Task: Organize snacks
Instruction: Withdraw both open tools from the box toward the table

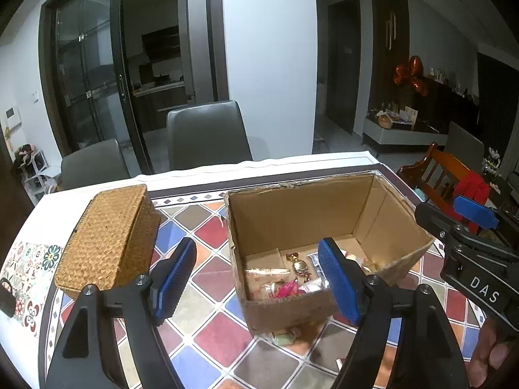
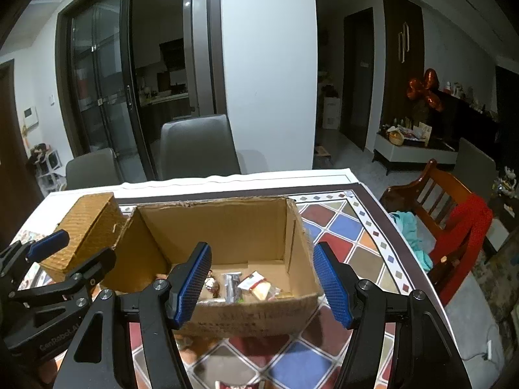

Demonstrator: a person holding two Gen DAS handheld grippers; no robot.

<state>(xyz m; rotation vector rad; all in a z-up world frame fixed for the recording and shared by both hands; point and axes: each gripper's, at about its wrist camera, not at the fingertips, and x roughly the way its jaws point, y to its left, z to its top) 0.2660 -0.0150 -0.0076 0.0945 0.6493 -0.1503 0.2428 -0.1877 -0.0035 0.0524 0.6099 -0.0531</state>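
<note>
Box (image 1: pixel 327 227): open top, passable from above; walls bar side entry. Basket (image 1: pixel 108 240): lidded, left of frame. Tablecloth (image 1: pixel 207 278) strip between them bare.

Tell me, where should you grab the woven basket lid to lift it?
Probably the woven basket lid's long sides, with the left hand-held gripper coming from above. The lid is flat, rectangular and closed, with no handle visible.

Dim indoor lighting from overhead, strong fisheye curvature with black vignette at corners, glare on the glossy tablecloth (image 2: pixel 340 227) and glass sliding door (image 1: pixel 84 74), soft shadow inside the cardboard box (image 1: pixel 292 214), slight motion blur on its near wall, dark unlit background rooms.
</note>
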